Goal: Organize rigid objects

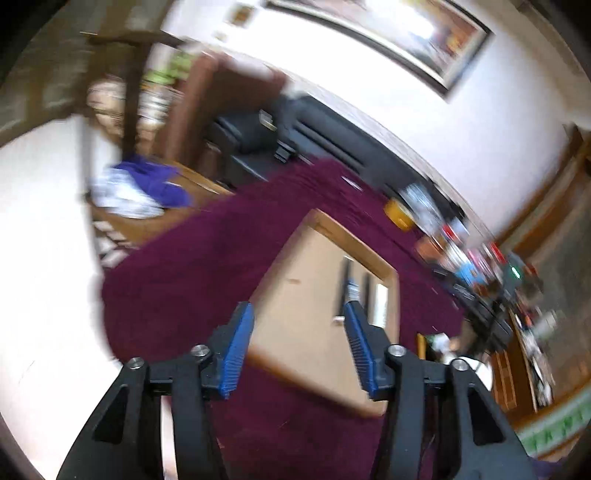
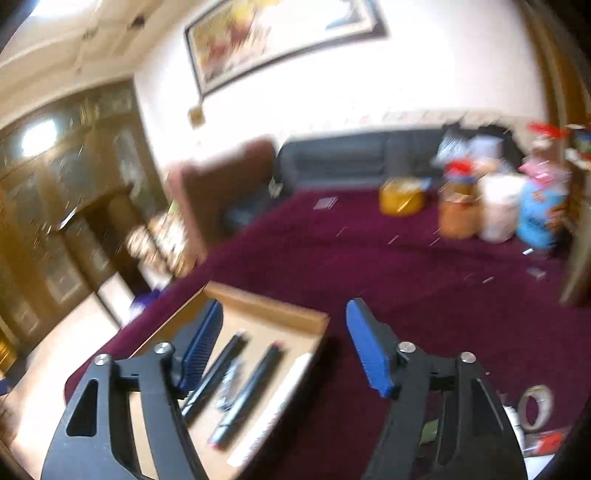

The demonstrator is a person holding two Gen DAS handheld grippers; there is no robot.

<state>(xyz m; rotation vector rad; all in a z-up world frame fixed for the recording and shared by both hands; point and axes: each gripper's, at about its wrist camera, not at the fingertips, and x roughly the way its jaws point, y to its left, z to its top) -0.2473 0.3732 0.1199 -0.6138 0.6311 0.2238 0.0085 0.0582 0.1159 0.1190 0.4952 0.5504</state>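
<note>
A maroon carpet [image 2: 406,266] fills the floor ahead of both claws, with a dark sofa [image 2: 354,155] along the far wall under a framed picture [image 2: 280,33]. Below the claws lies a shallow wooden tray [image 1: 295,258], tan inside. In the right wrist view two black markers [image 2: 251,387] and a white strip [image 2: 273,410] rest in it, just beyond the left finger of the right claw [image 2: 284,339]. The left claw [image 1: 299,339] hangs over the tray, its blue pads [image 1: 240,343] apart and nothing between them. The right claw is likewise released and empty (both views are blurred). A tape roll [image 2: 535,406] lies on the carpet right of the right claw.
</note>
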